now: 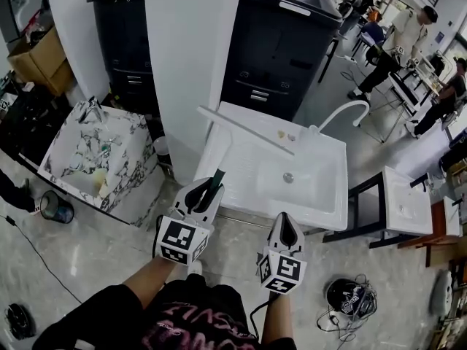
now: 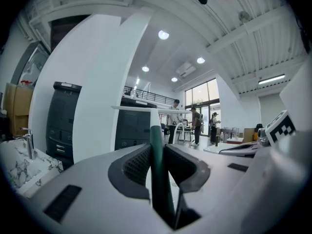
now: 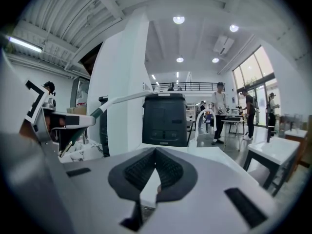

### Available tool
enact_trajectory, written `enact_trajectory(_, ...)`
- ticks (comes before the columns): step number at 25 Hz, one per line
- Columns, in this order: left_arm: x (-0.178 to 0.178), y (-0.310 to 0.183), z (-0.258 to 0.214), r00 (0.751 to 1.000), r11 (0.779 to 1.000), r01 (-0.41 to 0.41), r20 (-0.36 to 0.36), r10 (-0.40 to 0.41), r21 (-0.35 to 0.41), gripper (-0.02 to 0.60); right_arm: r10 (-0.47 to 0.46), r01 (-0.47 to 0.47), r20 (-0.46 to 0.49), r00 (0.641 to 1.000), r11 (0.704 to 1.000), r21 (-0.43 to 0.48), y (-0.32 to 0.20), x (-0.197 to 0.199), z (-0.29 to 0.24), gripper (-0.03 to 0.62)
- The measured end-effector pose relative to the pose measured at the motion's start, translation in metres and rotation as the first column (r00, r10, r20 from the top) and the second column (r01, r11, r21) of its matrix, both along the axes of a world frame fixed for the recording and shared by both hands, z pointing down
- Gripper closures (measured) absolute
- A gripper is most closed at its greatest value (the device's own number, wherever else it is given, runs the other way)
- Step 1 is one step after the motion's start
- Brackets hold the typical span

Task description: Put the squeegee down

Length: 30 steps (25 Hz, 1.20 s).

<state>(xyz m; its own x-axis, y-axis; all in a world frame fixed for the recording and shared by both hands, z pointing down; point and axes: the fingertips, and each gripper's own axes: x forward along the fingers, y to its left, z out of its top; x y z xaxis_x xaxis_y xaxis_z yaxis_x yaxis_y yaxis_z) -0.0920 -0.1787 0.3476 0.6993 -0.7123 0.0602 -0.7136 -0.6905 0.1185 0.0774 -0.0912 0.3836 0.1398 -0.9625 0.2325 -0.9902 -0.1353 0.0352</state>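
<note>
Head view and both gripper views. The left gripper point(image 1: 208, 189) was clamped on the squeegee point(image 1: 244, 130), its jaws pressing from both sides on the dark green handle, which stood upright between them in the left gripper view point(image 2: 157, 152). The gripper itself point(image 2: 158, 167) pointed level. From the handle the white blade ran crosswise, held above the near left part of the white sink point(image 1: 325, 199), apart from its surface. The right gripper point(image 1: 284, 228) was beside the left, in front of the sink's near edge; its jaws point(image 3: 156, 156) met at the tips with nothing between them. In the right gripper view the squeegee point(image 3: 122, 98) appeared at left, with the blade raised and the green handle slanting down into the left gripper point(image 3: 48, 121).

A curved white faucet point(image 1: 343, 111) stood at the sink's far right corner. Behind the sink were a white pillar point(image 1: 182, 49) and a black cabinet point(image 1: 281, 42). A marble-patterned basin point(image 1: 109, 159) lay left of the pillar. People stood at tables in the background.
</note>
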Motion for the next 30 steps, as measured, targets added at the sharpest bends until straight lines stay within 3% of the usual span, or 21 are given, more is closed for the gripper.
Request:
enact_trajectory(12,-0.002,-0.007,-0.012,1.0,0.999,0.028,-0.004,-0.028,0.026,0.485,-0.017,0.017,0.014,1.0,1.0,0.015,-0.014,0.001,-0.004,0.574)
enact_trajectory(20,0.016,-0.016,-0.014,0.997,0.997,0.073,0.009,-0.073,0.024,0.485,-0.059,0.058,0.025,0.998,0.998,0.021,-0.029,0.025,-0.005,0.574)
enact_trajectory(30,0.048,-0.036,-0.041,0.993,0.991,0.115,0.007,-0.116,0.073,0.485,-0.117,0.115,0.029,0.993,0.991,0.065,-0.058,0.057,-0.022,0.574)
